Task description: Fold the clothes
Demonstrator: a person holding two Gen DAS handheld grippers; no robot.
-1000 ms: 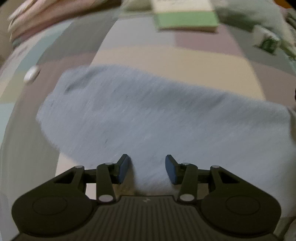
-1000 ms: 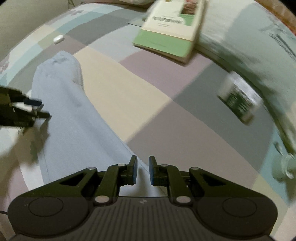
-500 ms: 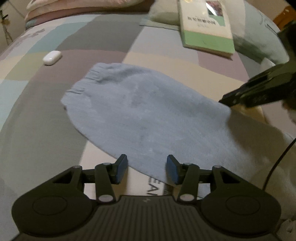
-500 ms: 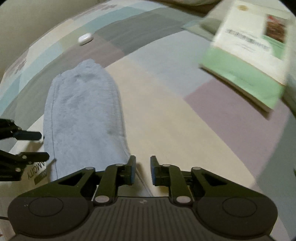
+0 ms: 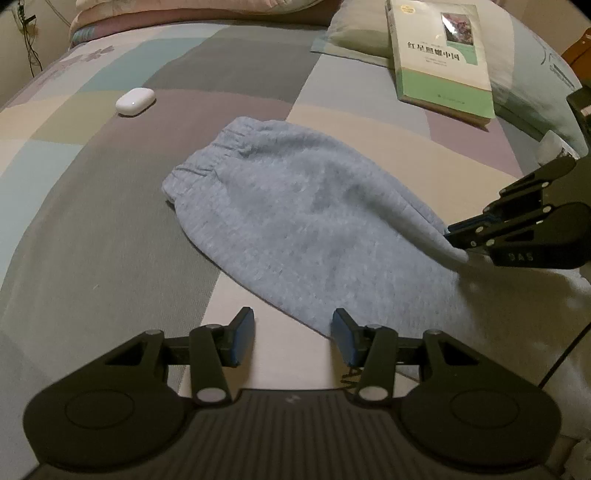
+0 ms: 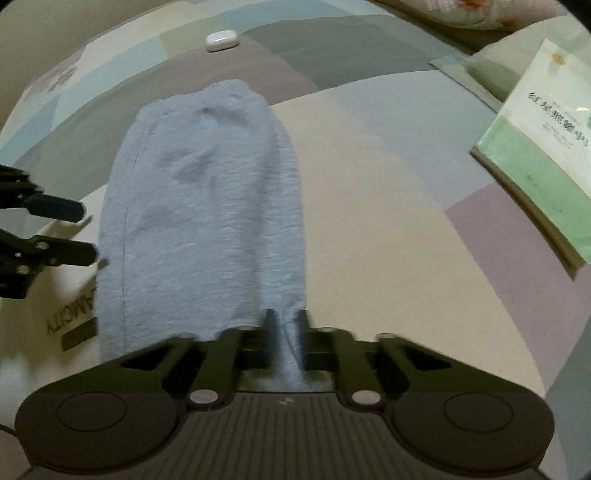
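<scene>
While the left gripper (image 5: 293, 338) hangs open over the near left edge of the light-blue garment (image 5: 314, 221), touching nothing, that garment lies flat along the patchwork bedspread (image 5: 92, 236). At its near right edge, the right gripper (image 6: 286, 343) has just closed, pinching a fold.

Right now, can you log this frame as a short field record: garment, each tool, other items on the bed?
garment: light blue sweatpants, laid flat on the patchwork bedcover, elastic waistband at the far end
right tool: shut on the near edge of the sweatpants, having just closed on the fabric
left tool: open, at the garment's side edge, gripping nothing
other items: white earbud case, green and white book leaning on a pillow
</scene>
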